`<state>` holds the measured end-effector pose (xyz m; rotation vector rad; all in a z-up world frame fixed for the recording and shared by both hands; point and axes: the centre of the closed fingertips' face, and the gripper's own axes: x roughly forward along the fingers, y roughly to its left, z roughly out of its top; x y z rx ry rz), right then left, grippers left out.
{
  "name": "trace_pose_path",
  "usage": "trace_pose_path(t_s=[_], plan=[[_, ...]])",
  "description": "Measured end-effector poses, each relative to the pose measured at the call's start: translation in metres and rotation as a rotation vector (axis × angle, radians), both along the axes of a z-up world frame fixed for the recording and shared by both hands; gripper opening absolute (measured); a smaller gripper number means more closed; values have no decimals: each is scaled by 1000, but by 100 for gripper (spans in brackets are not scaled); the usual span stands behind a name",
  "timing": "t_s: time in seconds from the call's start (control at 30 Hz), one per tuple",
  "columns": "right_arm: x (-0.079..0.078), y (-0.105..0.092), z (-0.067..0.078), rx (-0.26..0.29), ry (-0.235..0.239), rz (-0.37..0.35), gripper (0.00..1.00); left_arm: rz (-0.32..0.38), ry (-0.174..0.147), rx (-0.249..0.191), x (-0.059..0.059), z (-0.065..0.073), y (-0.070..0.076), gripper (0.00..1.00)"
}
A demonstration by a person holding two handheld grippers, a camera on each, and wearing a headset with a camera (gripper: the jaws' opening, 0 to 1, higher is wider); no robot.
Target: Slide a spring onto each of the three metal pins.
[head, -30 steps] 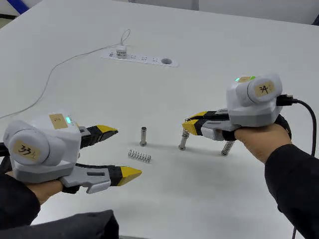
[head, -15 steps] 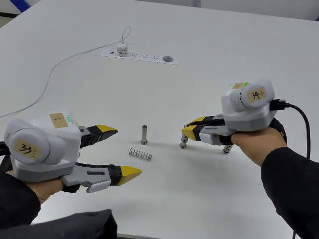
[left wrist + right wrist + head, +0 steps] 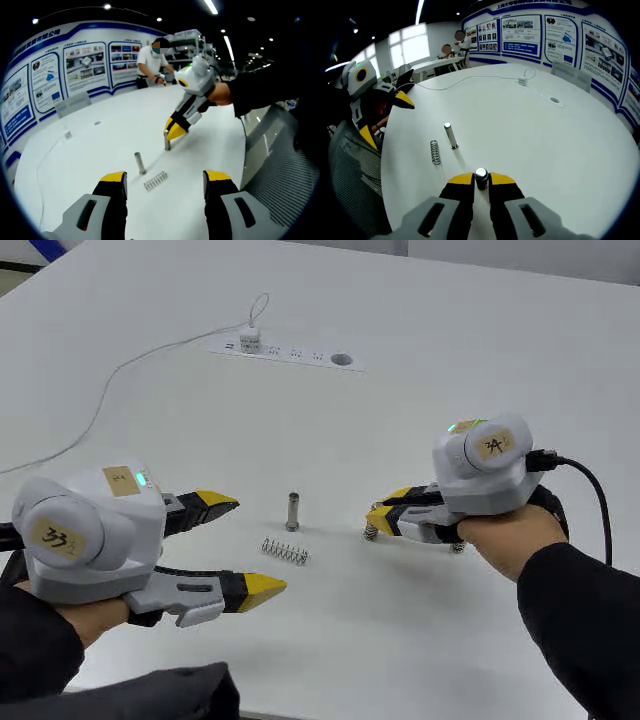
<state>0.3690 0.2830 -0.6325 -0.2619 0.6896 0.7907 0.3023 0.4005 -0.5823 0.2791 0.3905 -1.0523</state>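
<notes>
I hold my left gripper (image 3: 240, 543) low on my left side in my left hand (image 3: 88, 620), with its fingers (image 3: 262, 586) spread wide apart and pointing to the right. My right hand (image 3: 505, 538) holds my right gripper (image 3: 383, 518) pointing left and tipped downward, its fingers drawn close together on the top of a pin (image 3: 481, 174).

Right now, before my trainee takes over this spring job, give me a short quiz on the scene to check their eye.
1. True or false: the loose spring lies flat on the table beside the bare pin.
2. The left hand-held gripper is: A open, B shut on the spring, C shut on a pin.
3. Fill in: the ___ one holds the sprung pin.
Key: 1 true; 2 A; 3 right hand-held gripper.
</notes>
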Motion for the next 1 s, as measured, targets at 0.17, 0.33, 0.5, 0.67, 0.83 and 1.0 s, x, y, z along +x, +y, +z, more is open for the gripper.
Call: trace_pose_path(t_s=[0.17, 0.33, 0.5, 0.67, 0.83, 1.0], plan=[[-4, -3, -5, -21, 13, 4, 12, -6, 1, 0, -1, -1, -1, 63], [-7, -6, -7, -29, 26, -2, 12, -9, -1, -3, -1, 0, -2, 63], [-18, -6, -14, -33, 46, 2, 12, -8, -3, -5, -1, 1, -2, 63], [-33, 4, -21, -35, 68, 27, 12, -10, -2, -2, -1, 0, -2, 63], [-41, 19, -17, -25, 68, 63, 12, -17, 2, 8, -2, -3, -3, 63], [-43, 38, -12, -17, 58, 112, 12, -15, 3, 13, -2, -4, -2, 63]])
